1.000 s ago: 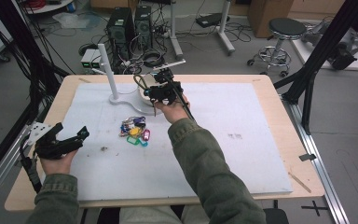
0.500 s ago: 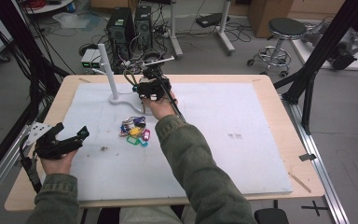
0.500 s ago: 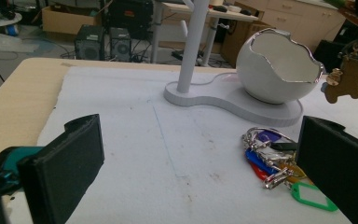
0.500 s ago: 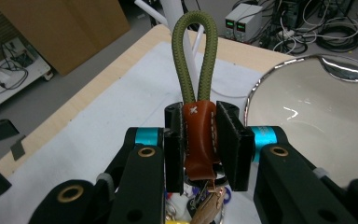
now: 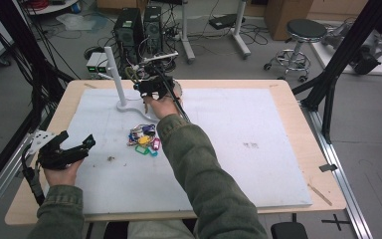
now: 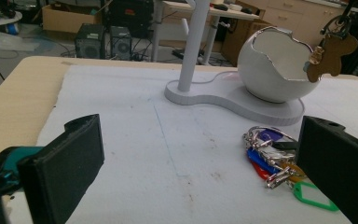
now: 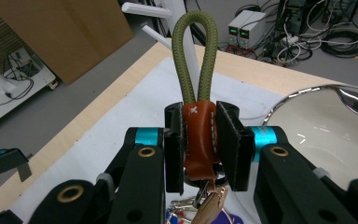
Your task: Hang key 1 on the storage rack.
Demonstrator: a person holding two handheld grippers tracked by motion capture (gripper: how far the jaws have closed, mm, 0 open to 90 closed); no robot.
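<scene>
My right gripper [image 5: 140, 84] is held above the white stand's base [image 5: 129, 108], just right of its upright post [image 5: 115, 74]. In the right gripper view its jaws [image 7: 199, 114] are shut on the brown leather strap [image 7: 198, 140] of a keychain. The strap's olive cord loop [image 7: 193, 56] sticks up toward the post, and keys hang below. The left gripper view shows that keychain's brown tag [image 6: 331, 56] dangling beside the white bowl [image 6: 272, 65]. A pile of keys with coloured tags [image 5: 143, 139] lies on the mat. My left gripper [image 5: 77, 148] rests open at the left, apart from the pile [image 6: 275, 158].
The white foam mat [image 5: 238, 149] covers most of the wooden table [image 5: 298, 94]. The stand's bowl [image 7: 326, 126] sits right under my right gripper. Beyond the table's far edge there are computer cases [image 5: 139, 30], cables and a stool [image 5: 306, 32].
My right gripper has carried the keychain left and farther away, from over the bowl toward the post. The left gripper has stayed put.
</scene>
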